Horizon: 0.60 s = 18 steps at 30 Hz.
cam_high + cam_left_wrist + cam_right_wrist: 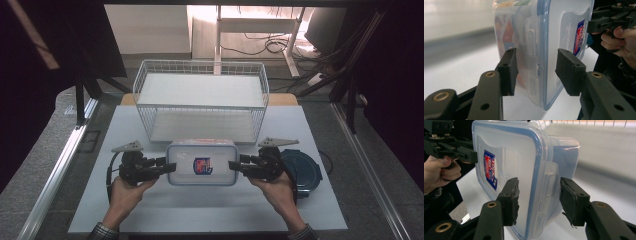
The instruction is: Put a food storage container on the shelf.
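Lidded plastic container (pixel 201 162) on table (pixel 210 215), between both grippers: left gripper (pixel 536 72) and right gripper (pixel 539 200) each with fingers spread astride an end latch flap; rigid, smooth, likely slippery, light-looking; grip lid rim.

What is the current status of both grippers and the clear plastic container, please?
Left gripper and right gripper open, jaws straddling the end latches. Clear plastic container with blue-rimmed lid flat on table. White wire basket directly behind; dark round lid beside right gripper.

Container (pixel 202 162) before basket (pixel 201 75) (lid (pixel 301 169) at right).
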Motion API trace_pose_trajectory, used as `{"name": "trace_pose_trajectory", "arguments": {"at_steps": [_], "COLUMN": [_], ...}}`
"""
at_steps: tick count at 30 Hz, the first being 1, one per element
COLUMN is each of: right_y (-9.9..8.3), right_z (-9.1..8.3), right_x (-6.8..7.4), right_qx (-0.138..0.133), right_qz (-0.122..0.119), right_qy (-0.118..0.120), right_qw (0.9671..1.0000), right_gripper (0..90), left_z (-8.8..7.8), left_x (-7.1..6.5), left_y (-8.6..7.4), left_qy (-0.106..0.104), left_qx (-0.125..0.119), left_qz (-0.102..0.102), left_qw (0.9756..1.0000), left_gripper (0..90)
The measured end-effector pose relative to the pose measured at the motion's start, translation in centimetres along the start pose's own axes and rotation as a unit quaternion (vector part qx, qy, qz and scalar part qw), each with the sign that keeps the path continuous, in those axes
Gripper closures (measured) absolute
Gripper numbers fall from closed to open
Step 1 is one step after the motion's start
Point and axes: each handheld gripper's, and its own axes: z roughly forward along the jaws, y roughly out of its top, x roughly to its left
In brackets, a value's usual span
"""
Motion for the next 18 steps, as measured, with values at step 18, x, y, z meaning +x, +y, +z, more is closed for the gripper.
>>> {"name": "trace_pose_trajectory", "arguments": {"at_steps": [18], "right_y": [8.5], "right_z": [-1.2], "right_x": [-0.9], "right_qx": [-0.054], "right_qz": [-0.021], "right_qy": [0.004], "right_qw": [0.9983], "right_gripper": [51.0], "left_z": [-1.4], "left_x": [0.3], "left_y": [8.2], "left_qy": [0.007], "left_qx": [-0.030], "left_qz": [0.019], "left_qw": [0.9994], "left_gripper": [52.9]}}
